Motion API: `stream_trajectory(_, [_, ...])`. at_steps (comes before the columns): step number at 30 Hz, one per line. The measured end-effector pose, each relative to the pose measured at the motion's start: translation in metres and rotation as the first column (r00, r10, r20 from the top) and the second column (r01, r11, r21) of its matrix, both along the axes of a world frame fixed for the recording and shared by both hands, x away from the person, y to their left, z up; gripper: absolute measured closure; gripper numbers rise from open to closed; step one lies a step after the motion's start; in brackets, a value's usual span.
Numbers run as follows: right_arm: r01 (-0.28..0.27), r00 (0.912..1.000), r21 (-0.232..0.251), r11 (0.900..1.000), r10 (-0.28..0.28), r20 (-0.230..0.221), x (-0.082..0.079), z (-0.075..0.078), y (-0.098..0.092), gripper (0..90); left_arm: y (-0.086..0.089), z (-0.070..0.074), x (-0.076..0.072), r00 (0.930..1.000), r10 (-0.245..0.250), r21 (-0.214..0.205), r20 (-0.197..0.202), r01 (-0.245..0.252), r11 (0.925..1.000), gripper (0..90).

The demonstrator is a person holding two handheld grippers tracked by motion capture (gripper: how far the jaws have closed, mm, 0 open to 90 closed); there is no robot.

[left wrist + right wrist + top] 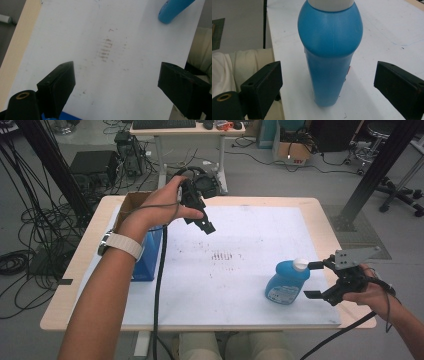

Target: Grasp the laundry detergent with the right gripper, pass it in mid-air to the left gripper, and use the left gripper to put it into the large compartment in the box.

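The blue bottle (286, 282) stands upright near the counter's (310, 205) right front edge, between the right tongs' (316, 280) spread jaws. Smooth, probably slippery plastic (weight unclear): grip the flatter lower body. The left tongs (205, 224) hang open, empty.

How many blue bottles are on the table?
1. The blue bottle stands on the white sheet near the table's front right corner, just ahead of the right tool. Others could be hidden inside the box at left.
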State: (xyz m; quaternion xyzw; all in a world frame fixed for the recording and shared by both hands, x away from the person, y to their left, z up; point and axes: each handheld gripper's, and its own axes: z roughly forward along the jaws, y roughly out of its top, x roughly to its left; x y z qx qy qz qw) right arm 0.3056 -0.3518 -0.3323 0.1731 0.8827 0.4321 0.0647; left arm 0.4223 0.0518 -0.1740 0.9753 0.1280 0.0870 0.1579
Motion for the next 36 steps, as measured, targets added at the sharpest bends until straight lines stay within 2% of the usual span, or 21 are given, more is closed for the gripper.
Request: stream_trajectory(36, [0.015,0.9999,0.008,0.9999,-0.015,-0.006,0.0007,-0.0010,-0.0011,7.2,0.0018,0.0000,-0.0002,1.0000,0.006,-0.006,0.003,-0.006,1.0000,14.6])
